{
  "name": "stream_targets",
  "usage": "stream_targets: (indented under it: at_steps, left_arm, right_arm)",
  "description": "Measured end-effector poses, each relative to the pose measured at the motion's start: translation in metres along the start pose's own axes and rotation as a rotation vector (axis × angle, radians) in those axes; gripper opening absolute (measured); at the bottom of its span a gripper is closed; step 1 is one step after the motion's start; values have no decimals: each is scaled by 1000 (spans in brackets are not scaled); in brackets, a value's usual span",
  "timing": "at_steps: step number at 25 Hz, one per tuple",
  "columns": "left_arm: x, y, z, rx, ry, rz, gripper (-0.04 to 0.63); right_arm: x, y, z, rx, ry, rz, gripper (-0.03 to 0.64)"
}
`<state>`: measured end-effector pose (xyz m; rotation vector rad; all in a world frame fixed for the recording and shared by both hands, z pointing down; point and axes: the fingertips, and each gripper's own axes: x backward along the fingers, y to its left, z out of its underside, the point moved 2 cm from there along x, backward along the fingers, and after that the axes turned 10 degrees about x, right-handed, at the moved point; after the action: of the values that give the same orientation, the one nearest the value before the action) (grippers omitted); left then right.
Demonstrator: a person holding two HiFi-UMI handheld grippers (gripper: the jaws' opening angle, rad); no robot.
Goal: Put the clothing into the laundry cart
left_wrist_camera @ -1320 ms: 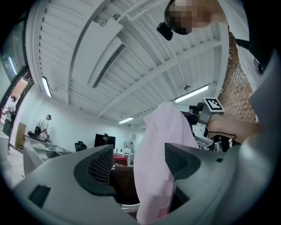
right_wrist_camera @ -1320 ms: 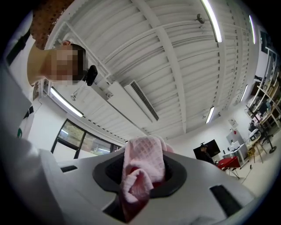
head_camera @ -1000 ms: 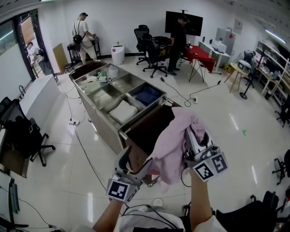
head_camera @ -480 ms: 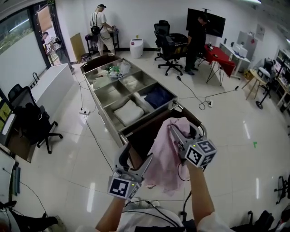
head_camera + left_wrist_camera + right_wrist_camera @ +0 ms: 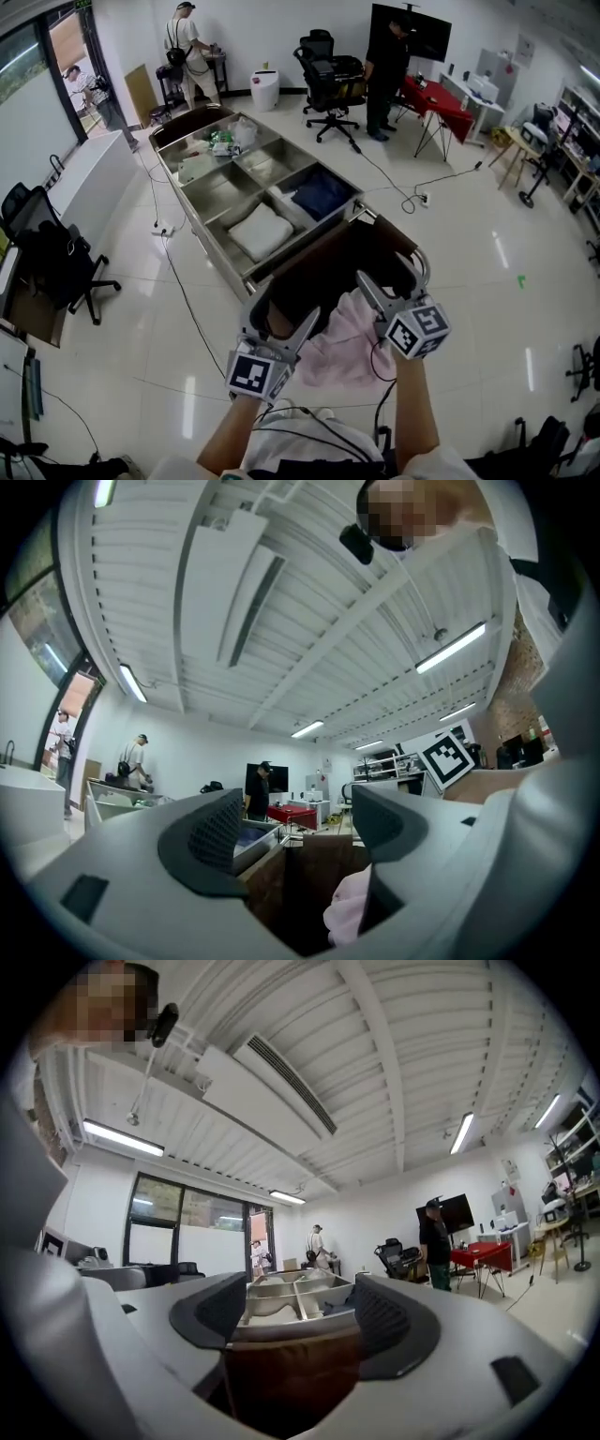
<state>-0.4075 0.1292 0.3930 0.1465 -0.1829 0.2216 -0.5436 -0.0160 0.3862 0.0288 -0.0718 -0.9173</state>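
Note:
The laundry cart [image 5: 389, 239], a dark brown bag on a metal frame, stands just in front of me. A pink garment [image 5: 342, 349] lies slumped at its near end, under and left of my right gripper [image 5: 380, 286]. That gripper's jaws have just been opening, and nothing is between them; in the right gripper view they frame the cart's brown wall [image 5: 291, 1372]. My left gripper [image 5: 281, 319] is open and holds nothing at the cart's near left corner. Its own view shows the dark inside of the cart [image 5: 300, 888] and a pink fold [image 5: 349, 909] low beside the right jaw.
Beyond the cart runs a long steel table [image 5: 220, 183] with compartments holding a folded blue cloth [image 5: 319, 192] and a white one [image 5: 261, 230]. A cable [image 5: 178, 291] trails on the floor. An office chair [image 5: 56, 267] stands left. Two people [image 5: 386, 61] stand far back.
The right gripper came down from holding the pink garment up high and let it go. The garment now lies slumped at the cart's near end. The left gripper shifted slightly.

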Motion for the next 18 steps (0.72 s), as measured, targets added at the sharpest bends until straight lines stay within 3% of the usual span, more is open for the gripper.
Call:
stream_targets:
  at_steps: [4, 8, 13, 18]
  left_arm:
    - [-1, 5, 3, -11, 6, 24, 365]
    - [-4, -2, -7, 18, 17, 40, 365]
    - [5, 0, -7, 15, 1, 3, 357]
    - [9, 2, 1, 22, 20, 5, 354]
  right_arm:
    - [24, 5, -9, 86, -74, 72, 388]
    - [54, 4, -5, 188, -58, 225, 388]
    - [87, 10, 7, 217, -17, 375, 387]
    - [104, 20, 17, 190, 17, 410, 383]
